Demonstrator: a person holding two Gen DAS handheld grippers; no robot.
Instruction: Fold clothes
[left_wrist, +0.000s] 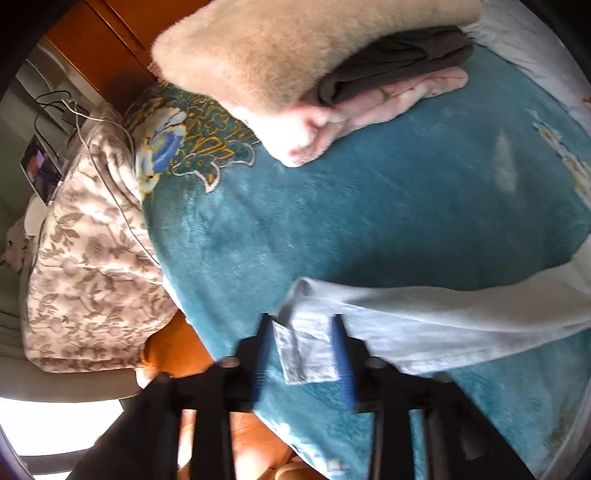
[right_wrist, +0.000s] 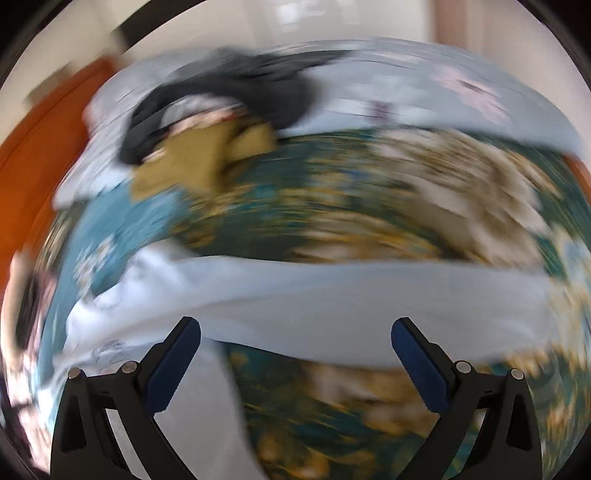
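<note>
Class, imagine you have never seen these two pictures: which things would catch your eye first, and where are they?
The teal blanket fills the middle of the left view, with a beige fleece pile at its top. At the bottom, the left tongs frame a pale blue garment's cuff, while the right tongs gape wide in a blurred view.

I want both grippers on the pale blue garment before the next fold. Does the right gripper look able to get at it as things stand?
Probably yes. The right gripper is open, and the pale blue garment stretches just ahead of its fingertips with nothing between, though the view is blurred. The left gripper already brackets the cuff.
</note>
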